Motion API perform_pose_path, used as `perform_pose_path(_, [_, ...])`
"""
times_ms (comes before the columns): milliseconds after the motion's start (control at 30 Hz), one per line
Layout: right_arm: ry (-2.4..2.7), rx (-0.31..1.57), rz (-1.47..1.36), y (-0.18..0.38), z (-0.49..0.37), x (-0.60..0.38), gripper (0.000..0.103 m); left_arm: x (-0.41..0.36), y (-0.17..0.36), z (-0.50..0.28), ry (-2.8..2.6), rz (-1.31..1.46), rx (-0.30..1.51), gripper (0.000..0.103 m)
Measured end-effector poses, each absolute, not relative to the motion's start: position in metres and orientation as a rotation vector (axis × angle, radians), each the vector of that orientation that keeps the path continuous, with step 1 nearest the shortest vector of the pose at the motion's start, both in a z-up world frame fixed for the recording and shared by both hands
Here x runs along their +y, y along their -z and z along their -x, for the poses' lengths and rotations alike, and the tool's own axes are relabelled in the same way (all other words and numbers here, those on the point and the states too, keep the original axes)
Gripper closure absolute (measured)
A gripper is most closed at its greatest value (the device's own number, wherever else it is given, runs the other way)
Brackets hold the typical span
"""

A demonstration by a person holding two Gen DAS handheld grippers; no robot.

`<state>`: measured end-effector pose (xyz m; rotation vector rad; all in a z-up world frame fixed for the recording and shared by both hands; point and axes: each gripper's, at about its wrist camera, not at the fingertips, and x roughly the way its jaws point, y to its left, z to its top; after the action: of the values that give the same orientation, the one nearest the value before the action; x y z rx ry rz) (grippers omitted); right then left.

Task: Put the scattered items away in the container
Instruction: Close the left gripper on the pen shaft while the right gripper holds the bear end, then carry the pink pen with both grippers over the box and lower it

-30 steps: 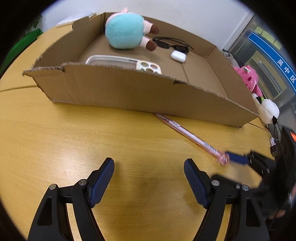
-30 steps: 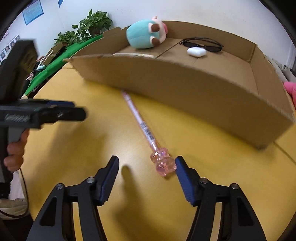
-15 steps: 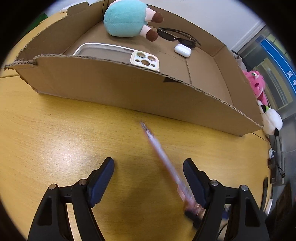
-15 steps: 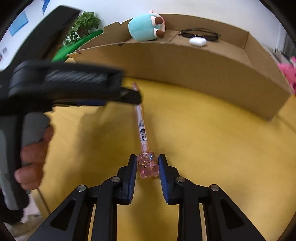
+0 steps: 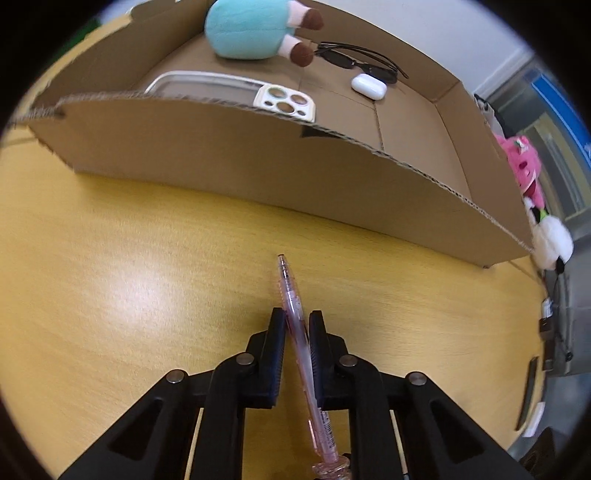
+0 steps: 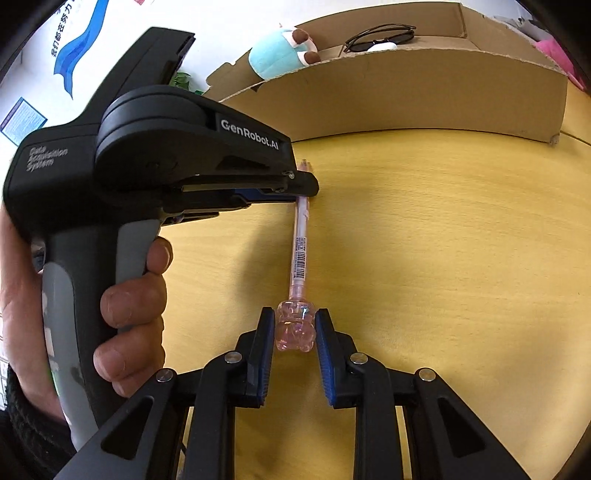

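Observation:
A pink transparent pen (image 5: 291, 295) with a bear-shaped cap (image 6: 295, 325) is held above the yellow table by both grippers. My left gripper (image 5: 296, 325) is shut on its barrel near the tip end; it also shows in the right wrist view (image 6: 295, 186). My right gripper (image 6: 294, 326) is shut on the bear cap. The cardboard box (image 5: 258, 155) stands behind, holding a teal plush (image 5: 251, 31), a phone case (image 5: 236, 92), black glasses (image 5: 354, 61) and a white earbud case (image 5: 368, 86).
The box also shows in the right wrist view (image 6: 424, 92). Pink (image 5: 524, 166) and white (image 5: 552, 243) plush toys lie at the box's right end. A person's hand (image 6: 129, 302) grips the left gripper's handle. Cables lie at the table's right edge.
My right gripper closed on the pen's cap and lifted it off the table. My left gripper then moved in and shut on the barrel.

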<state>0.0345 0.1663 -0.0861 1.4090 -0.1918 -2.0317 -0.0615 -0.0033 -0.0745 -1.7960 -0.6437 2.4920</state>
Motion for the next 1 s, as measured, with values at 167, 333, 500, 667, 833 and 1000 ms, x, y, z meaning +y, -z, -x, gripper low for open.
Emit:
perform_pose_path(167, [2.026, -0.181, -1.392, 0.082, -0.042, 0.166, 0.079, 0.0, 0.062, 0.055, -2.5, 1.743, -0.661, 0.093])
perform_pose_path(333, [2.022, -0.194, -1.361, 0.073, -0.045, 0.168, 0.079, 0.009, 0.032, 0.047, -2.522, 1.647, -0.635, 0.095])
perform_pose_path(500, [2.037, -0.226, -1.311, 0.058, -0.042, 0.177, 0.079, 0.022, 0.005, 0.05, -2.541, 1.564, -0.578, 0.095])
perform_pose_path(667, [2.08, -0.222, -1.249, 0.034, -0.027, 0.187, 0.079, 0.032, -0.025, 0.069, -2.54, 1.487, -0.542, 0.095])
perform_pose_path(833, [2.141, -0.187, -1.164, 0.0, 0.006, 0.195, 0.079, 0.044, -0.066, 0.104, -2.568, 1.396, -0.464, 0.094])
perform_pose_path(1000, [2.196, -0.155, -1.088, -0.041, 0.052, 0.206, 0.079, 0.056, -0.105, 0.155, -2.577, 1.329, -0.398, 0.094])
